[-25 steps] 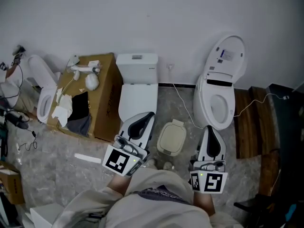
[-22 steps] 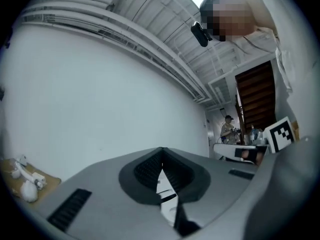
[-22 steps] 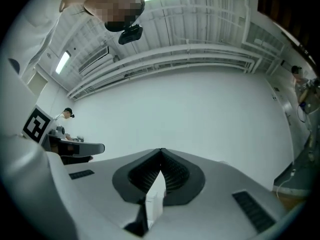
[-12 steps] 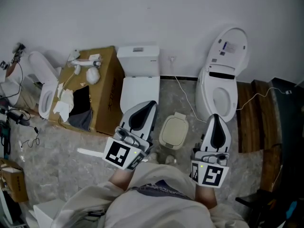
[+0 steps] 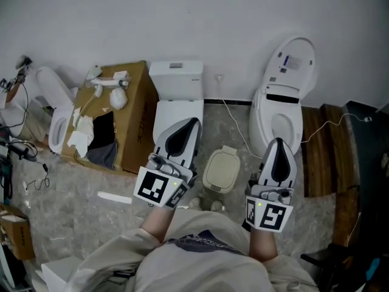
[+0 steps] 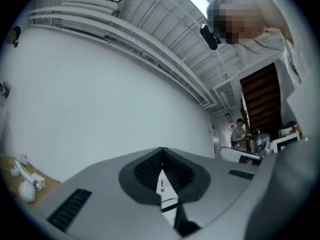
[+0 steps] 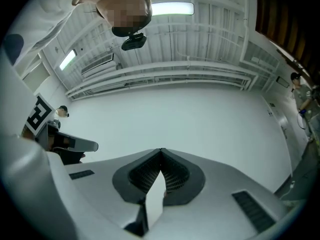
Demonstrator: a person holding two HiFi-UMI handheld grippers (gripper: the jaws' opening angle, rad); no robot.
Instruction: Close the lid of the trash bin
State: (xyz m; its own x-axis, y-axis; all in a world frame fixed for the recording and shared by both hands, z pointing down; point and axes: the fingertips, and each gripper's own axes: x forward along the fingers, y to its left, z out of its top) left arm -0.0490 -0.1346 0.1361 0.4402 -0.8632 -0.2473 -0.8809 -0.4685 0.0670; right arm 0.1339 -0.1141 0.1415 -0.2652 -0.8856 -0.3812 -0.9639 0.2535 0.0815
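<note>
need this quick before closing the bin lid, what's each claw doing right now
left claw: closed, holding nothing
right claw: closed, holding nothing

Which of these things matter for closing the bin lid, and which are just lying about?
For the job: trash bin, apparently closed; left gripper and right gripper, both shut and empty.
Lying about: closed toilet; open toilet; cardboard box.
</note>
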